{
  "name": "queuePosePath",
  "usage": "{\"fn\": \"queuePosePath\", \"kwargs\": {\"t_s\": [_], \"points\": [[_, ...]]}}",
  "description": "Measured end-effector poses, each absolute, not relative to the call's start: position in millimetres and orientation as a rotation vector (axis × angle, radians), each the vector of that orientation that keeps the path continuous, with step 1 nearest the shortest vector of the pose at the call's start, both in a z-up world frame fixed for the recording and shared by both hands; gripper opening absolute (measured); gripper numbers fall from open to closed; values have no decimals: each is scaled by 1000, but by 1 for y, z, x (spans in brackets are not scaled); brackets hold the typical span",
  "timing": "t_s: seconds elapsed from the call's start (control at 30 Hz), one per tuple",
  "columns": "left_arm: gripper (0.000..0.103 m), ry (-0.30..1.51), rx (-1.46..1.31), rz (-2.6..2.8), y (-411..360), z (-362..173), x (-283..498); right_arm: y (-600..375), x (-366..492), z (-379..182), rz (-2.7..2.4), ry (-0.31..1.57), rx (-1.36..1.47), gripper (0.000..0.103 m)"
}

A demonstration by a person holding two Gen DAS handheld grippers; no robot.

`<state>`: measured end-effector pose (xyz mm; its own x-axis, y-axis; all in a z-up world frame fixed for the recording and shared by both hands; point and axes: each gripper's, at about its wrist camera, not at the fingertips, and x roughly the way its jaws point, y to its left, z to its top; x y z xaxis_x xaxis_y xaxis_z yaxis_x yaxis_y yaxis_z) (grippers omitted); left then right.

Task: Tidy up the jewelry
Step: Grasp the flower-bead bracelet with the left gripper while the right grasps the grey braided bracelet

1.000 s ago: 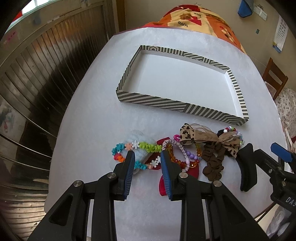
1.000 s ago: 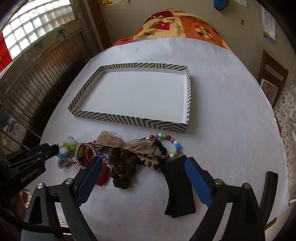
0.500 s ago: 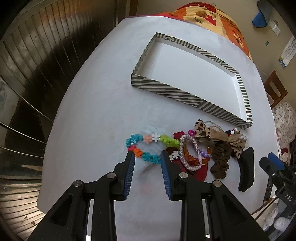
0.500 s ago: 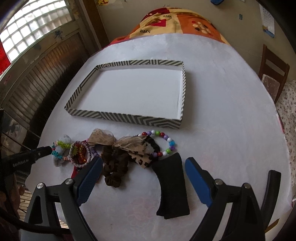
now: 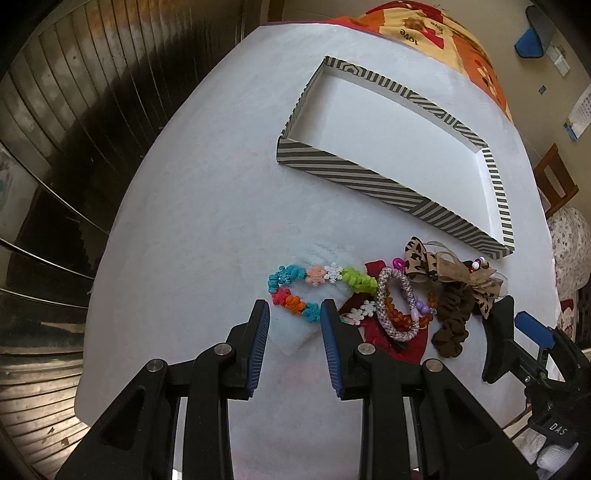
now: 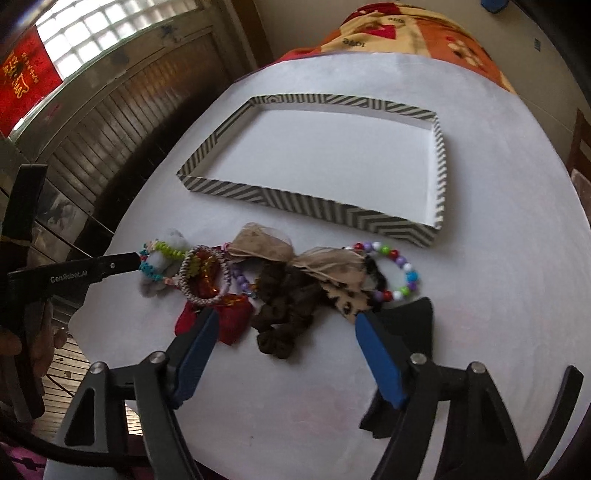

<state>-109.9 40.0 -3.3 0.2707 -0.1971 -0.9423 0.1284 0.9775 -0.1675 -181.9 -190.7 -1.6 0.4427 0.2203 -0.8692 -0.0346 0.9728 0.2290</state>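
A row of jewelry lies on the white table in front of an empty striped tray [image 5: 369, 181] [image 6: 314, 206]. A multicoloured flower bracelet [image 5: 314, 286] lies on a pale fluffy pad [image 5: 314, 332]. To its right lie a braided bangle [image 5: 397, 302] [image 6: 203, 275], a brown scrunchie [image 5: 452, 317] [image 6: 286, 299], a leopard bow [image 5: 458, 275] [image 6: 317, 264], a bead bracelet [image 6: 397, 269] and a black hair clip [image 5: 496, 339] [image 6: 410, 332]. My left gripper [image 5: 293, 314] is open, its tips flanking the flower bracelet's near edge. My right gripper [image 6: 282, 326] is open around the scrunchie.
A red cloth piece [image 6: 231, 319] lies under the bangle. The table edge drops off at the left toward a dark slatted wall [image 5: 74, 147]. A patterned blanket [image 6: 406, 29] lies beyond the table and a wooden chair [image 5: 554, 184] stands at the right.
My left gripper has moved left and forward until its tips flank the flower bracelet. My right gripper has moved left, from around the black clip to around the scrunchie.
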Motion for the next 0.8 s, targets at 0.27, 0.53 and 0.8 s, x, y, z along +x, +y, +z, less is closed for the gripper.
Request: {"fn": "queuePosePath", "kwargs": {"t_s": [0.27, 0.53, 0.8], "points": [[9, 1286, -107, -169, 59, -6, -101, -150, -161, -11, 323, 1121, 153, 64], [9, 1303, -129, -208, 66, -10, -102, -109, -133, -33, 463, 1172, 116, 43], [15, 1309, -151, -249, 66, -11, -99, -99, -123, -50, 529, 1203, 116, 12]]}}
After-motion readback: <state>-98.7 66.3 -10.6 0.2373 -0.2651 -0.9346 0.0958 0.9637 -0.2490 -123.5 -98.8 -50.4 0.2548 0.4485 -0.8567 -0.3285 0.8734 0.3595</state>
